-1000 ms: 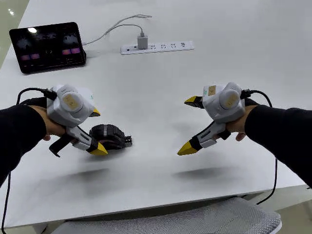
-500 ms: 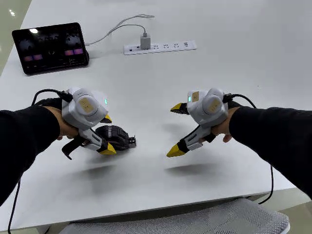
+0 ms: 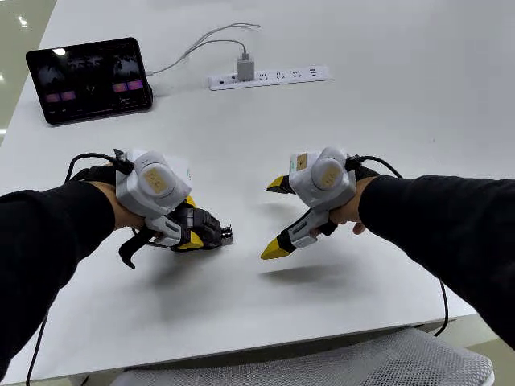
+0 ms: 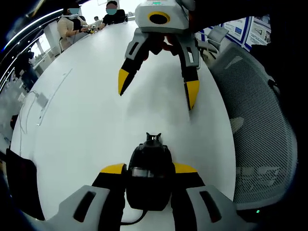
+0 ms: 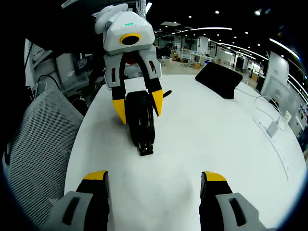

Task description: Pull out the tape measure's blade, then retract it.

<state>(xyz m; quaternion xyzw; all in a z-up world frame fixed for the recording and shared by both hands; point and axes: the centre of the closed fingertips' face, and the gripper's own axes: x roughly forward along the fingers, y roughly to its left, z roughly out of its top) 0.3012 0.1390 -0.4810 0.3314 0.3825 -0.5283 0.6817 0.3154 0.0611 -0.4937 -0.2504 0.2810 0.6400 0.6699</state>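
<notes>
Down at 8 o'clock in the head view, the left gripper (image 3: 193, 223) has its jaws drawn in on the black tape measure (image 3: 208, 230), one yellow-tipped jaw against each flat side of the case. The case stands on edge on the white table (image 3: 362, 121). In the left gripper view the tape measure (image 4: 150, 150) sits squarely between that gripper's (image 4: 149, 169) two jaws at 6 o'clock, with no gap showing on either side. The blade is inside the case, and only the small end hook (image 4: 153, 137) sticks out at the front, toward 12 o'clock.

Opposite, the right gripper (image 3: 273, 217) hangs near the middle of the head view, just at 3 o'clock of the tape measure and apart from it. Its jaws stand wide open and hold nothing. It faces the end hook (image 3: 228, 235). The left gripper view shows it at 12 o'clock (image 4: 158, 89), jaws spread, above the tabletop.

From the right gripper view, its own jaws (image 5: 154, 177) rise far apart at 6 o'clock. Ahead at 12 o'clock the left gripper (image 5: 138, 105) pinches the upright tape measure (image 5: 142, 122), whose hook (image 5: 146, 150) points back toward the camera.

Farther off in the head view, a tablet (image 3: 90, 79) lies at 11 o'clock and a power strip (image 3: 269, 77) at 12 o'clock, with a charger (image 3: 245, 66) plugged in. A mesh chair (image 3: 322, 362) shows at 6 o'clock.
</notes>
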